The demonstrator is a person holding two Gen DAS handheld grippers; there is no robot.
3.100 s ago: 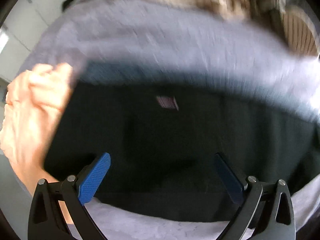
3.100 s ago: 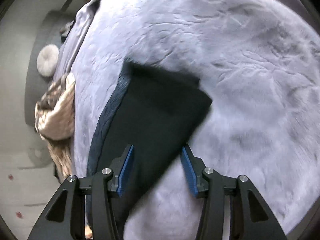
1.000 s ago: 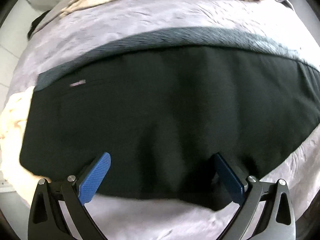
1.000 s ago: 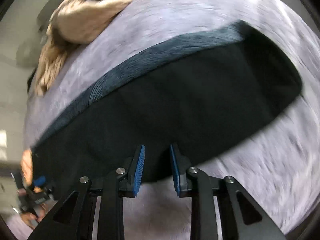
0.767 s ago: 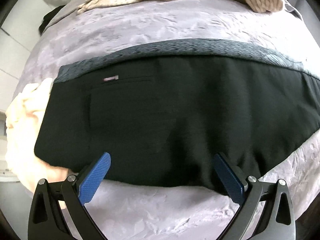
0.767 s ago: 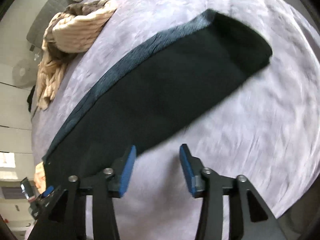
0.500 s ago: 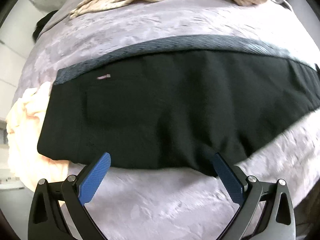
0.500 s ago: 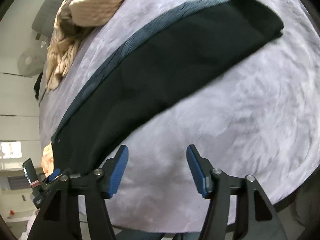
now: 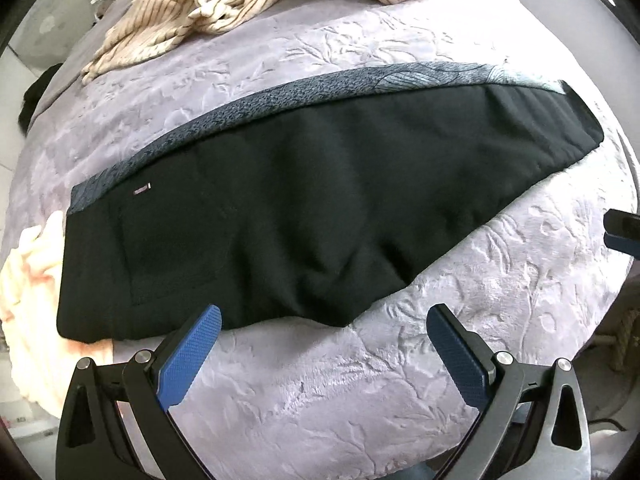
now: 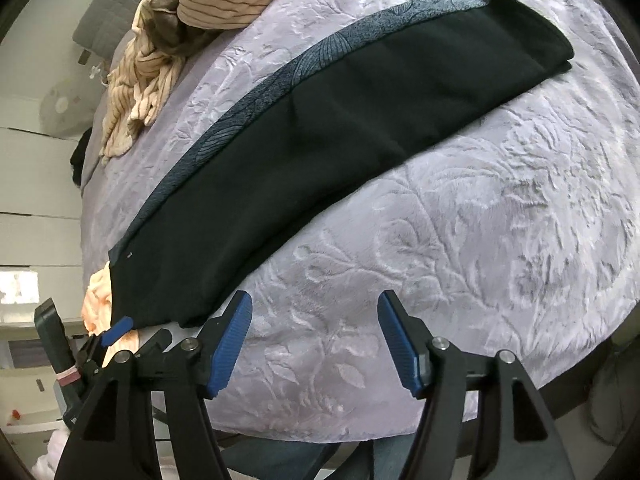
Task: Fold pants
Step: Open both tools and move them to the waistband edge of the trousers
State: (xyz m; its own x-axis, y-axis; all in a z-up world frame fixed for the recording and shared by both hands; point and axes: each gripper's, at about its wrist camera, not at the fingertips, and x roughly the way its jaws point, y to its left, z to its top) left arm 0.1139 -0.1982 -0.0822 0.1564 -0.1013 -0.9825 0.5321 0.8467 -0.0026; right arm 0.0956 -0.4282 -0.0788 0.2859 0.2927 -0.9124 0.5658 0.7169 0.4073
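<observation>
We see black pants [image 9: 320, 208] flat on the lilac blanket [image 9: 500, 300] — left gripper [image 9: 324, 354] and right gripper [image 10: 316, 340] both spread, empty, just off the pants' near edge.

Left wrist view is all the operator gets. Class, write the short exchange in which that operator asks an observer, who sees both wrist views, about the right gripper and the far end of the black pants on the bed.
Operator: At my right edge I see only a sliver of the other tool. Is it holding the fabric?
Observer: No. The right gripper is open and over bare blanket, just short of the near edge of the pants.
Operator: Do the two legs line up at the far end?
Observer: Nearly. At the cuff end the lower leg's edge peeks out a little beyond the upper one.
</observation>
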